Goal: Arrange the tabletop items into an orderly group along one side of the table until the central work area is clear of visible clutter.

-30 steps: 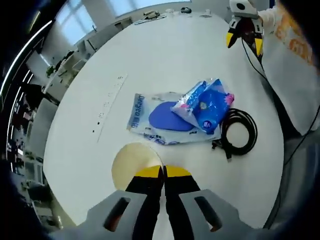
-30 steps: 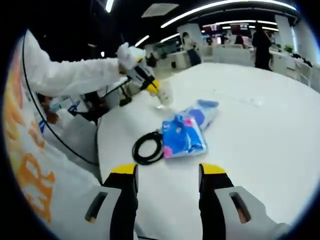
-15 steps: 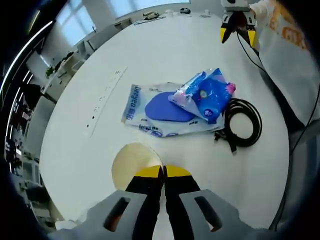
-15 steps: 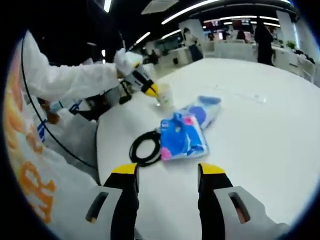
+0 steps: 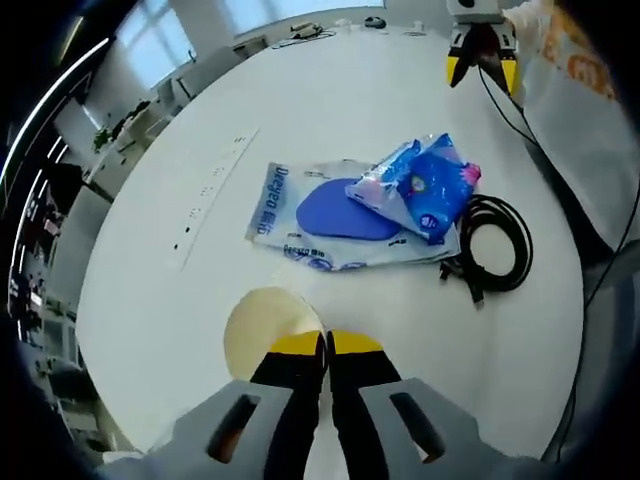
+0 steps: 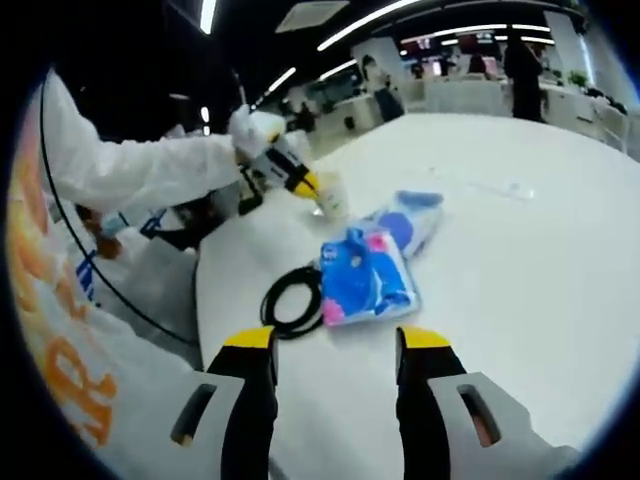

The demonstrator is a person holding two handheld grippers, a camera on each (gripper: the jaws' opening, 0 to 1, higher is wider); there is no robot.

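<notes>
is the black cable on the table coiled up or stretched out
Coiled. The black cable lies in a round loop on the white table, beside the blue packet.

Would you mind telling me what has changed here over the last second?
No item visibly moved, and nothing was picked up or let go. The slight shifts in both views look like camera motion. The left tool stays shut on the pale cup, and the right tool stays open and empty. The blue packet, clear bag and black cable lie together as before.
</notes>
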